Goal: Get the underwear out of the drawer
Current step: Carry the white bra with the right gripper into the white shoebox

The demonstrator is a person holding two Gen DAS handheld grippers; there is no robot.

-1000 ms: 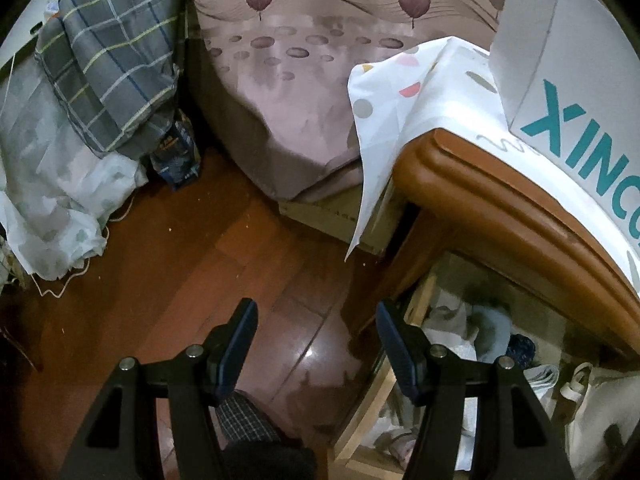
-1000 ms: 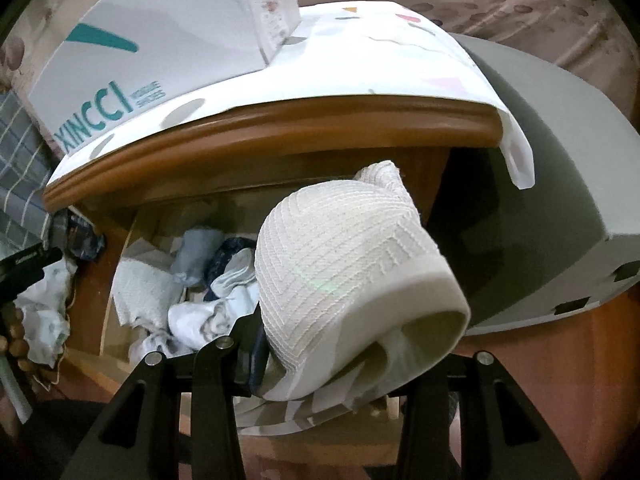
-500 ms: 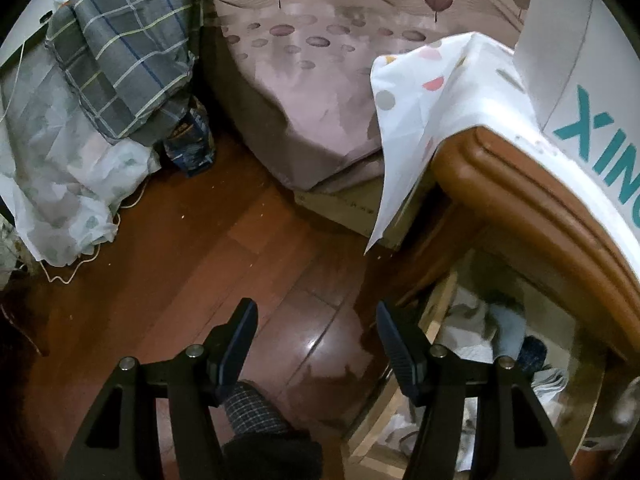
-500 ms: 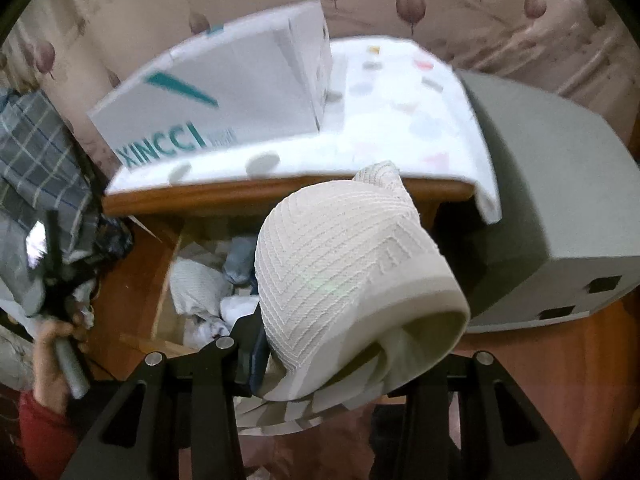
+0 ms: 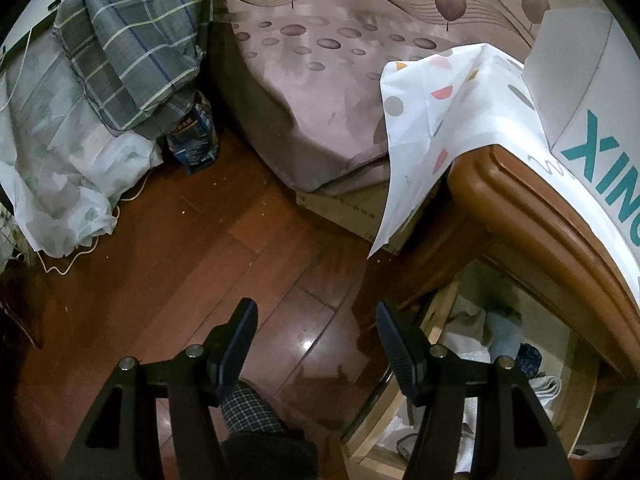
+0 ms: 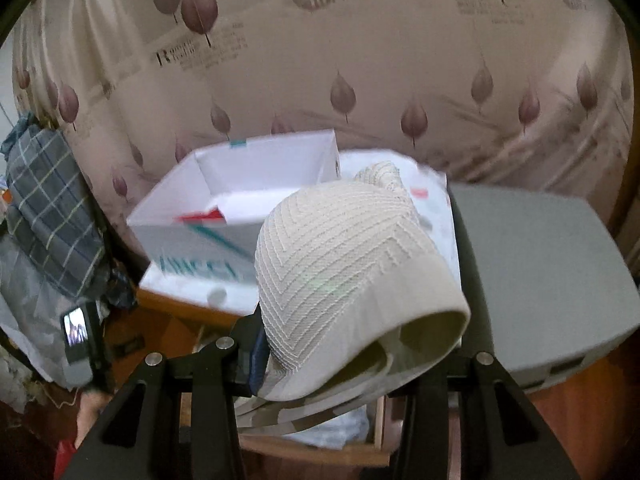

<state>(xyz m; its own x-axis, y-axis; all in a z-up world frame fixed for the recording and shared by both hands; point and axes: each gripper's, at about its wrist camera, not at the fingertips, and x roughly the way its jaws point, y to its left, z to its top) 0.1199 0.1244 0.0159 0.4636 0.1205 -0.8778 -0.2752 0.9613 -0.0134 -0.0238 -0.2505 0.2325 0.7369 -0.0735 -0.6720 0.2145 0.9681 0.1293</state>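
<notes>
1. Underwear [image 6: 344, 256], a cream ribbed garment with a broad plain band, fills the middle of the right wrist view; it is clamped in the right gripper [image 6: 352, 344], whose jaws are partly closed on its lower folds, and it hangs above the open drawer [image 6: 320, 454], clear of the clothes inside.
2. Behind everything stands the bed [image 5: 320, 92], covered in a mauve sheet printed with leaves and ovals.
3. A grey moulded case [image 6: 536, 280] sits just right of the underwear in the right wrist view.
4. The wooden cabinet [image 5: 532, 216] has a rounded top edge, draped with a white dotted cloth [image 5: 432, 128].
5. On that cloth rests an open white box [image 6: 240, 200] with teal lettering.
6. A grey plaid bundle [image 5: 136, 48] lies on pale bedding at the left, above the red-brown floor [image 5: 200, 264].
7. The left gripper [image 5: 316, 340] hovers over the floor beside the drawer's corner, its jaws about half open with nothing between them.
8. Inside the drawer, a pale blue-grey garment [image 5: 506, 332] and a dark patterned one [image 5: 530, 360] lie among white items.
9. A checked sleeve [image 5: 248, 408] shows below the left jaws.
</notes>
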